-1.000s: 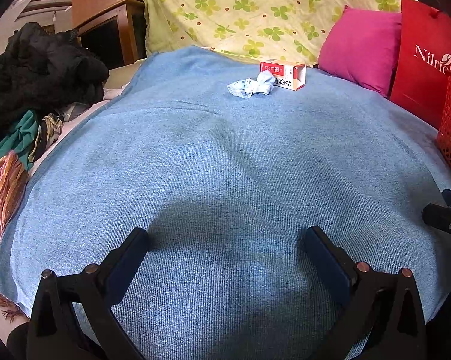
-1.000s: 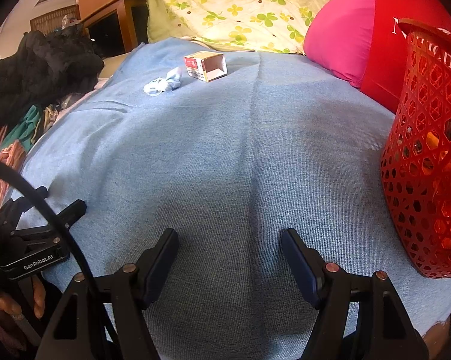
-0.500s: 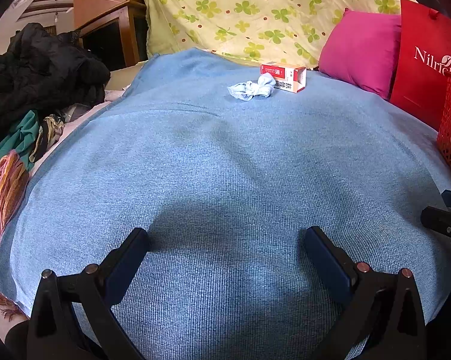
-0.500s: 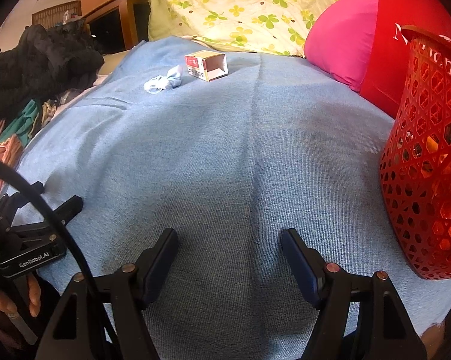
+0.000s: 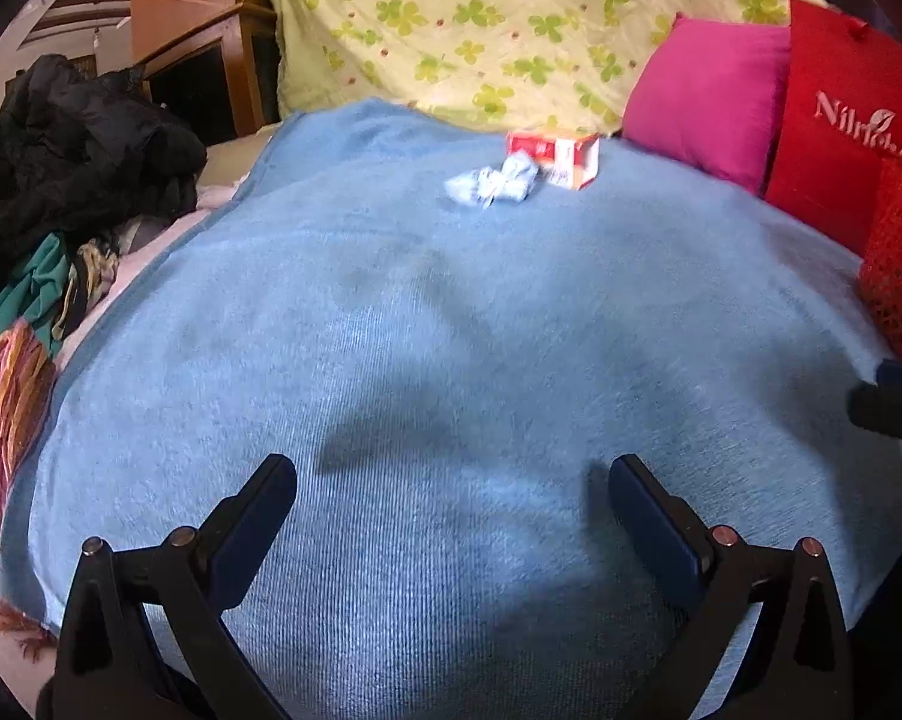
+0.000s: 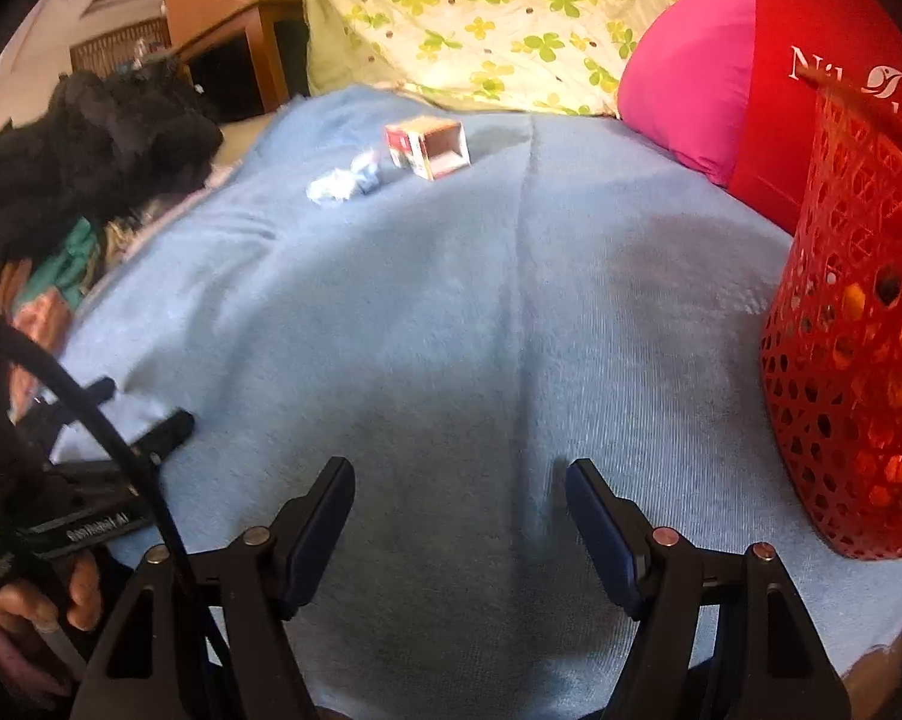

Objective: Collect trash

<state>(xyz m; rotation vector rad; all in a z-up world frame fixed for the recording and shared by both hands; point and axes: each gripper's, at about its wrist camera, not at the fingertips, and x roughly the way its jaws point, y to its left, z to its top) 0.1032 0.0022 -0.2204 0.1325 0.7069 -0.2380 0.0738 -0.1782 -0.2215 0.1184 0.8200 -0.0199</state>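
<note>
Almost nothing had changed in the last second: both hands stayed nearly still over the blue blanket [image 5: 451, 360], and the trash was not touched. Left of the box [image 5: 556, 159] lay the crumpled paper [image 5: 491, 183], touching it, at the far end of the blanket. The box lay on its side below the flowered sheet [image 5: 481, 18]. The left gripper [image 5: 451, 492] was spread wide and empty, far from the box. The right gripper [image 6: 458, 495] was also spread wide and empty. Right of the box stood the red basket [image 6: 847, 360]. So collecting probably had not started for these two things.
</note>
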